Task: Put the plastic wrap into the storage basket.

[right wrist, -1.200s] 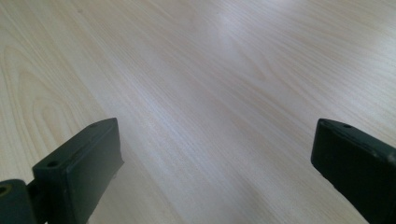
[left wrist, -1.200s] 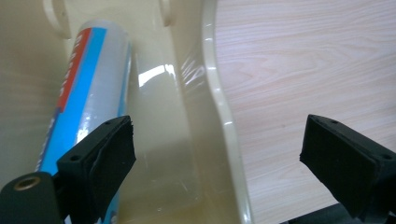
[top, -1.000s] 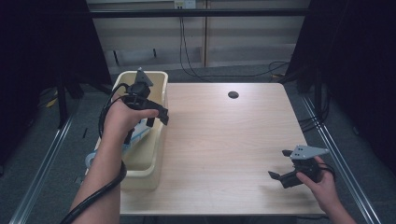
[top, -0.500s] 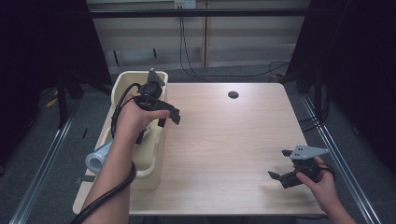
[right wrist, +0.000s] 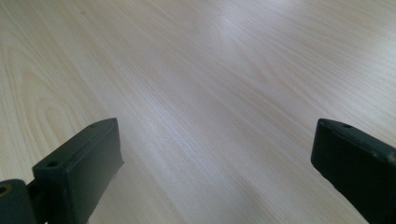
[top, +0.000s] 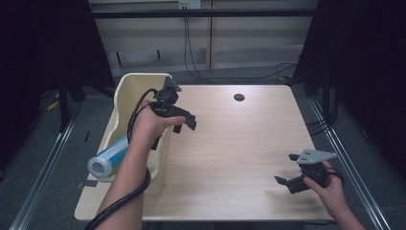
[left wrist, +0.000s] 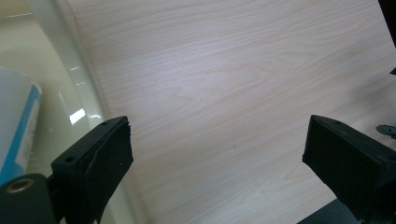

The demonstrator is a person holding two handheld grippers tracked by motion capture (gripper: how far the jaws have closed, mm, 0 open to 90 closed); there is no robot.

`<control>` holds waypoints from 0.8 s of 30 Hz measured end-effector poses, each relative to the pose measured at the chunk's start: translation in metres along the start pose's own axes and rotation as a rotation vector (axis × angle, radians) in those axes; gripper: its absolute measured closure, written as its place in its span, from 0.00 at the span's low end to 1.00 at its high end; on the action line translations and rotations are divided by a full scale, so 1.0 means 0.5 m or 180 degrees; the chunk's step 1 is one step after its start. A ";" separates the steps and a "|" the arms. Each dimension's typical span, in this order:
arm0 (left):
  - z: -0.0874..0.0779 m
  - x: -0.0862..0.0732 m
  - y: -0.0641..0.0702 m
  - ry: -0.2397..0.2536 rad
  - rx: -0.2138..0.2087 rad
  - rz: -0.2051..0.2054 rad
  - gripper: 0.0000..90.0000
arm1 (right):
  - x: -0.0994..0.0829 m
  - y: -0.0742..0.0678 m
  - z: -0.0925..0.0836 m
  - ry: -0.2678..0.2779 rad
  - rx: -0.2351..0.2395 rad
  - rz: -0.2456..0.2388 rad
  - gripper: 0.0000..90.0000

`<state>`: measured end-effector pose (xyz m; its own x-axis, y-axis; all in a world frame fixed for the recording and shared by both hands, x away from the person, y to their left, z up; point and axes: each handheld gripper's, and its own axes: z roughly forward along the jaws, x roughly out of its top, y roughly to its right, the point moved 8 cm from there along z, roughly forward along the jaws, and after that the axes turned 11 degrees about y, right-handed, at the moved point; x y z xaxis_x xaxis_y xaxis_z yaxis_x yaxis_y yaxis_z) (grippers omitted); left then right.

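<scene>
Inside the cream bin (top: 125,88), the blue-capped roll (top: 108,156) lies beside the empty left tongs (top: 184,123).

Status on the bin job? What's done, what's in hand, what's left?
Looks done: the blue-and-white cylinder lies in the cream bin at the table's left edge, untouched. In hand: nothing. The left gripper hangs open above the bin's right rim, and the right gripper sits open low over the table's near right corner. Left: no other loose item shows on the table, so probably nothing.
</scene>
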<state>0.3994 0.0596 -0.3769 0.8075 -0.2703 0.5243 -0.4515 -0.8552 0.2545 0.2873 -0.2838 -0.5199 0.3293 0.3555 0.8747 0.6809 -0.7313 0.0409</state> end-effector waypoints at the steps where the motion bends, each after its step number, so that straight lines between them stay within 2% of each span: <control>1: 0.004 0.000 0.003 0.0014 -0.0020 -0.0013 0.08 | 0.000 0.000 0.000 0.0001 0.0003 0.0000 0.02; 11: 0.041 -0.012 0.025 0.0002 -0.0110 0.0016 0.08 | 0.001 -0.002 0.001 0.0006 0.0014 -0.0005 0.02; 12: 0.045 -0.014 0.027 -0.0008 -0.0117 0.0056 0.08 | 0.001 -0.002 0.001 0.0006 0.0013 -0.0006 0.02; 13: 0.048 -0.014 0.030 0.0013 -0.0118 0.0026 0.08 | 0.001 -0.002 0.001 0.0007 0.0016 -0.0005 0.02; 14: 0.051 -0.015 0.029 0.0014 -0.0130 0.0066 0.08 | 0.001 -0.002 0.001 0.0007 0.0015 -0.0006 0.02; 21: 0.068 -0.021 0.043 0.0031 -0.0172 0.0118 0.08 | 0.000 -0.001 0.001 0.0010 0.0013 -0.0008 0.02; 24: 0.076 -0.024 0.045 0.0040 -0.0110 0.0206 0.07 | 0.000 -0.002 0.001 0.0008 0.0016 -0.0011 0.02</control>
<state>0.3941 0.0266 -0.4084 0.7714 -0.3189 0.5506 -0.5157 -0.8203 0.2474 0.2870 -0.2829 -0.5200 0.3253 0.3567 0.8757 0.6853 -0.7271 0.0416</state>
